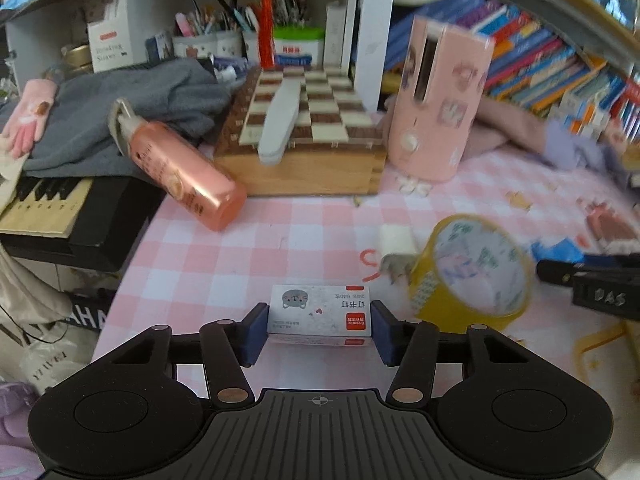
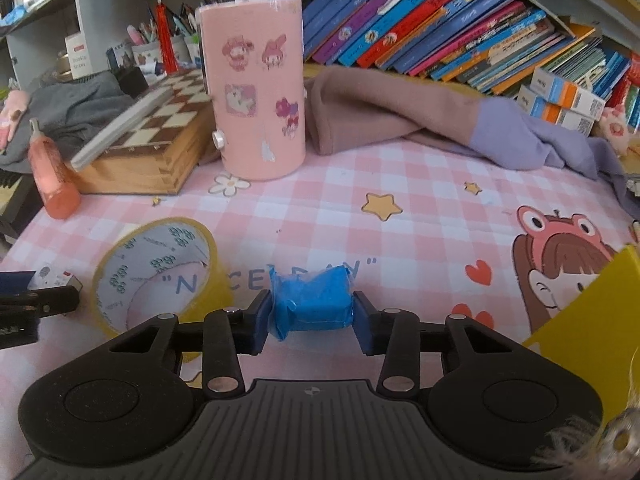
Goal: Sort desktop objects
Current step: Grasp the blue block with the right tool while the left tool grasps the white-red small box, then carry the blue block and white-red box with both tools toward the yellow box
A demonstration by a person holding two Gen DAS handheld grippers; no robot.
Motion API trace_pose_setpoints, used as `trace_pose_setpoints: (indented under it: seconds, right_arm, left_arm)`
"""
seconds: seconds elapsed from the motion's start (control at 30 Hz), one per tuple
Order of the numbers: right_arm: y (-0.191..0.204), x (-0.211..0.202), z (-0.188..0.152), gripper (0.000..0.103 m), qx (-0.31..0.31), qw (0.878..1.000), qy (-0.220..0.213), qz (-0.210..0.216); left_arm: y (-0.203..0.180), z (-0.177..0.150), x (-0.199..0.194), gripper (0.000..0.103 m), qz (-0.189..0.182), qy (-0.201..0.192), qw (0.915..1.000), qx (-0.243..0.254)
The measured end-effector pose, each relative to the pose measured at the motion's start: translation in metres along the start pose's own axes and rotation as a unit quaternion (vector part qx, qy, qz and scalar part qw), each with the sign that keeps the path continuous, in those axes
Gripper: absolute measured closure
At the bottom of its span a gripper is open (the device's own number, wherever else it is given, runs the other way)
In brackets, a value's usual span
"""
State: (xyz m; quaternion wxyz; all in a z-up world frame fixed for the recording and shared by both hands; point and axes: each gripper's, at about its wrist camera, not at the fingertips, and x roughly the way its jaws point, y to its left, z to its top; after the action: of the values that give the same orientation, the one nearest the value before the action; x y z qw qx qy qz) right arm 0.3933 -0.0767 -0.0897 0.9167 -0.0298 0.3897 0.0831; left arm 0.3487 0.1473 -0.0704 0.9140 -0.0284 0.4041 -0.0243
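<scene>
A pink checked table mat (image 2: pixel 420 216) covers the desk. The yellow roll of tape (image 2: pixel 152 272) lies at nine o'clock of the right gripper (image 2: pixel 312 316), which clamps a blue wrapped block (image 2: pixel 310 304). The left gripper (image 1: pixel 320 330) clamps a small white staple box (image 1: pixel 320 314) (cat picture on top).

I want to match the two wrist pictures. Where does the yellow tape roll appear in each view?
Left wrist view: the yellow tape roll stands on edge at lower right, right of the small white box between the left tool's pads.
Right wrist view: the yellow tape roll is at lower left, left of the blue wrapped block that the right tool holds.
Shared landmark: the pink sticker-covered cylinder beside the wooden chessboard box.
</scene>
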Motion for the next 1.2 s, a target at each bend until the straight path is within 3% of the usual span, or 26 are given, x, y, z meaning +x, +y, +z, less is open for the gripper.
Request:
trace_pose_setpoints:
  seconds: [0.5, 0.7, 1.2]
  right_arm:
    - [0.000, -0.077, -0.016, 0.064, 0.012, 0.999, -0.036, 0.001]
    - [0.005, -0.102, -0.030, 0.064, 0.012, 0.999, -0.043, 0.000]
    - [0.033, -0.168, -0.073, 0.065, 0.018, 0.998, -0.054, 0.022]
  left_arm:
    - [-0.002, -0.007, -0.086, 0.051, -0.048, -0.062, 0.9960, -0.042]
    - [-0.008, -0.015, -0.111, 0.051, -0.068, -0.075, 0.9942, -0.035]
    - [0.001, -0.063, -0.185, 0.051, -0.096, -0.100, 0.9887, -0.056]
